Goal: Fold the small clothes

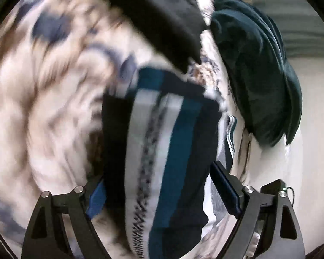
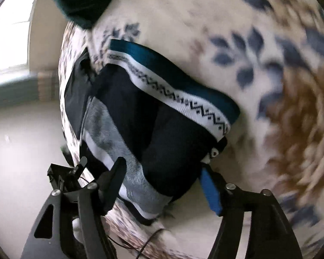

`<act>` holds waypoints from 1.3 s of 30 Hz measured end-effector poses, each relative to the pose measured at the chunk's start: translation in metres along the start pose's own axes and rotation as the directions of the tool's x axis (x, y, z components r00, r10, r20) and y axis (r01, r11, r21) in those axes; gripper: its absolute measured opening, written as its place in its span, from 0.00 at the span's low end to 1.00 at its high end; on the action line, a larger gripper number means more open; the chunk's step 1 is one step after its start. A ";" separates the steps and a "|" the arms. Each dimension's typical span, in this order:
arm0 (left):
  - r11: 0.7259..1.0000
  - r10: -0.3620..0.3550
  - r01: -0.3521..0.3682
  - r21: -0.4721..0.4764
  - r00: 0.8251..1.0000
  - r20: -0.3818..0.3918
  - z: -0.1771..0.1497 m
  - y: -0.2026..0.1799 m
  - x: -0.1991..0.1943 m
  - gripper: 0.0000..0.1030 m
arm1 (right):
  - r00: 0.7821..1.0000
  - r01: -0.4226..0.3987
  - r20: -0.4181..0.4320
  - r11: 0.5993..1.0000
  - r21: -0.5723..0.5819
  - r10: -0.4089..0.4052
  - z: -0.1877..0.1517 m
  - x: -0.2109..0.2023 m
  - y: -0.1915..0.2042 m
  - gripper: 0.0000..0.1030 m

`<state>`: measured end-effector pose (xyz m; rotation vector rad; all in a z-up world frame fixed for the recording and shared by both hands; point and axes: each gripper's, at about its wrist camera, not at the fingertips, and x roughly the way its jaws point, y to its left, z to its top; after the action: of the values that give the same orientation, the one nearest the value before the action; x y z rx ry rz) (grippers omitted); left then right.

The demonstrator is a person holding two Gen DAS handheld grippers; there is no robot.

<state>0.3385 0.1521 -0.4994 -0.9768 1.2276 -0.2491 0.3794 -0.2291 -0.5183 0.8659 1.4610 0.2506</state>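
Both claws, left claw (image 1: pixel 159 192) and right claw (image 2: pixel 164 185), gape over the striped garment (image 2: pixel 153 116), gripping nothing; it lies folded near the bed (image 2: pixel 205 17) edge, 1 green garment (image 1: pixel 254 64) left.

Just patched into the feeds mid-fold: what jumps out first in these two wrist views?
The folded garment, navy with a teal band and a white zigzag-patterned stripe, fills the middle of both views, lying on a cream floral blanket. Each open hand-held gripper straddles it: left hand-held gripper, right hand-held gripper. A dark green cloth heap sits beyond, at the blanket's edge.
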 end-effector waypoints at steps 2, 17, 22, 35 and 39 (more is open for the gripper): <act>0.999 -0.012 0.013 -0.033 1.000 0.028 -0.005 0.003 0.010 0.85 | 0.998 0.058 0.014 0.992 -0.111 -0.057 0.016 -0.013 0.012 0.83; 0.995 -0.045 0.042 0.094 0.998 0.036 0.024 -0.015 0.031 0.58 | 0.930 -0.164 -0.368 0.875 -0.455 -0.017 0.130 0.095 0.032 0.98; 0.995 -0.060 0.054 0.078 0.996 0.071 0.013 -0.018 0.030 0.54 | 0.921 -0.204 -0.388 0.846 -0.492 -0.003 0.112 0.113 0.046 0.84; 0.994 0.031 -0.022 0.111 0.996 -0.078 0.016 -0.047 -0.045 0.36 | 0.930 -0.213 -0.335 0.965 -0.153 0.152 0.051 0.048 0.058 0.29; 0.963 0.237 -0.217 0.157 0.964 -0.117 0.014 -0.014 -0.039 0.42 | 0.928 -0.119 -0.367 0.986 -0.117 0.069 0.010 0.059 0.056 0.29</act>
<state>0.3406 0.1754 -0.4626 -0.6962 1.4138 -0.2209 0.4162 -0.1569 -0.5286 0.8060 1.7216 0.6029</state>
